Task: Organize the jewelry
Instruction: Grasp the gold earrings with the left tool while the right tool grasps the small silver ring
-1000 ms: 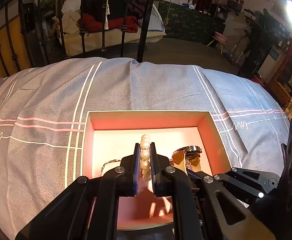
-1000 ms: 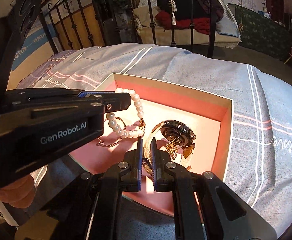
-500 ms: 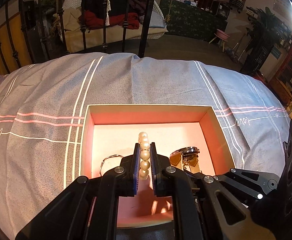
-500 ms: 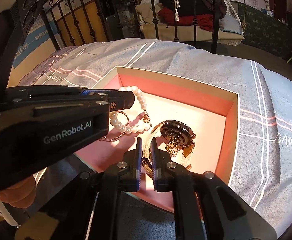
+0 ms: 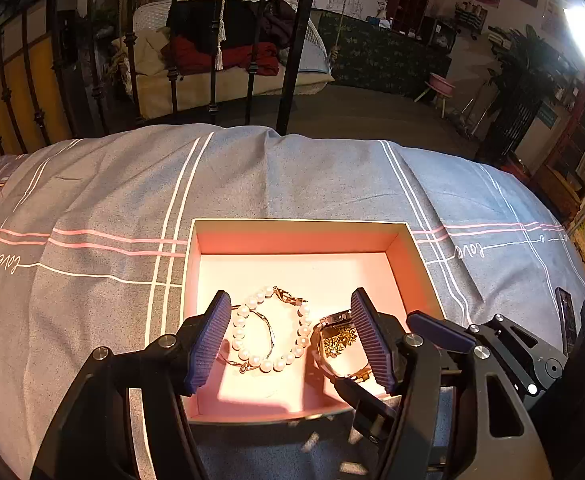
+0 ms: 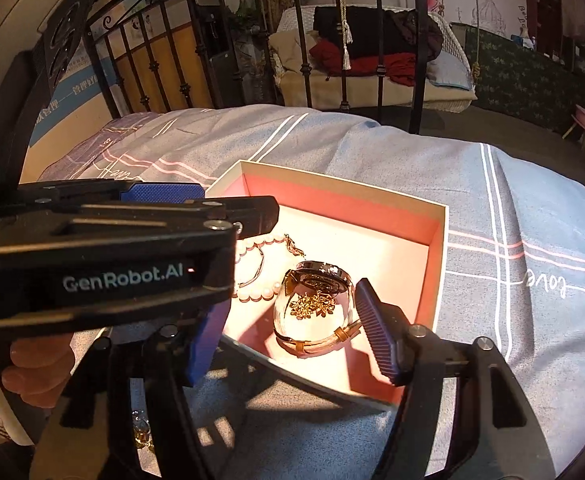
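Now release step being completed: left gripper and right gripper jaws just spread, empty; pearl bracelet and watch being left inside box. Next: withdrawal clear of box being called for.

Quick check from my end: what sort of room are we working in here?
Probably a bedroom or a staged home set. The pink box sits on a striped bedspread, black iron bed rails stand behind it, and a hanging swing seat piled with clothes lies beyond.

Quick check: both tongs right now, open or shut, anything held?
Left tongs: just opened, holding nothing; pearl bracelet lies in the box.
Right tongs: just opened, holding nothing; watch lies in the box.
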Demonstrator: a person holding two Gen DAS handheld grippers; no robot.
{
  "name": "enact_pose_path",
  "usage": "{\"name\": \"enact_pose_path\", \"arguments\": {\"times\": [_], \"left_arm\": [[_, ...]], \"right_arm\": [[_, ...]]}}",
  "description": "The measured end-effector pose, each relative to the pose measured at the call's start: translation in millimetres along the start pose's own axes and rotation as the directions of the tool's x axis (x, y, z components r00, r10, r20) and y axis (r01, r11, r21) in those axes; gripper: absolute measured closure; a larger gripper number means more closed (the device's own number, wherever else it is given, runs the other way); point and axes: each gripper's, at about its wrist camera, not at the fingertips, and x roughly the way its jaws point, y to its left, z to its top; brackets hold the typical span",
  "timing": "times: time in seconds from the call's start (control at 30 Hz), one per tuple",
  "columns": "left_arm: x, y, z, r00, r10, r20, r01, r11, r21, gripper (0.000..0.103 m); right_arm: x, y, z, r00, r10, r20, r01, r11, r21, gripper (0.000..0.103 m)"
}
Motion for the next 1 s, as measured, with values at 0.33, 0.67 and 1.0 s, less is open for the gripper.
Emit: {"name": "enact_pose_path", "arguments": {"times": [0.33, 0.67, 1.0], "left_arm": [[-63.2, 11.6, -79.3, 0.998, -0.057, 0.038, 0.057, 0.998, 0.001, 0.036], [-64.0, 3.7, -155.8, 0.998, -0.030, -0.046, 0.032, 0.999, 0.043, 0.040], [-46.6, -8.9, -165.3, 0.997, -0.008, -0.073, 0.017, 0.993, 0.120, 0.080]], "right_arm": [[-65.8, 23.0, -81.7, 0.999, -0.008, 0.042, 0.007, 0.999, 0.040, 0.036], [-82.5, 50.0, -140.1, 1.000, 0.007, 0.016, -0.007, 1.000, 0.023, 0.048], [-76.3, 55.3, -150.3, 1.000, 0.012, -0.007, -0.012, 1.000, 0.012, 0.053]]}}
